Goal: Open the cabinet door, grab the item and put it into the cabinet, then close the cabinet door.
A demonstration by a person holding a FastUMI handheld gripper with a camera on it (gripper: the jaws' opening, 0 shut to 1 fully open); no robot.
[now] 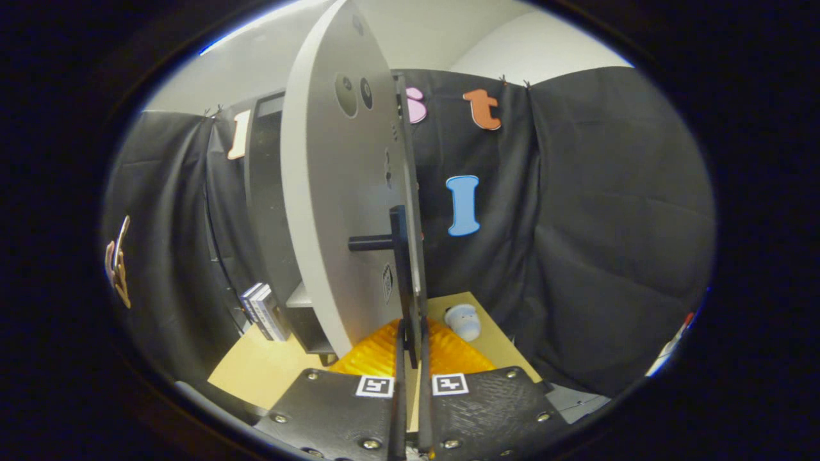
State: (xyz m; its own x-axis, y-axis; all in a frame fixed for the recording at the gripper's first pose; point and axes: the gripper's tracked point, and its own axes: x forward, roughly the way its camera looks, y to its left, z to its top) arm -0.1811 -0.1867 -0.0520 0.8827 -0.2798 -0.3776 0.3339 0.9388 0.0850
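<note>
The gripper point(410, 358) has its two fingers drawn close together, pinching the thin edge of the grey cabinet door point(333, 192), which stands swung open and edge-on directly ahead. A black bar handle point(384, 242) juts from the door just above the fingers. To the right of the door, beyond the fingers, a small white rounded item point(463, 320) rests on the light wooden worktop point(269, 368). To the left of the door stands the dark cabinet point(262, 205), with books point(262, 312) beside its base.
</note>
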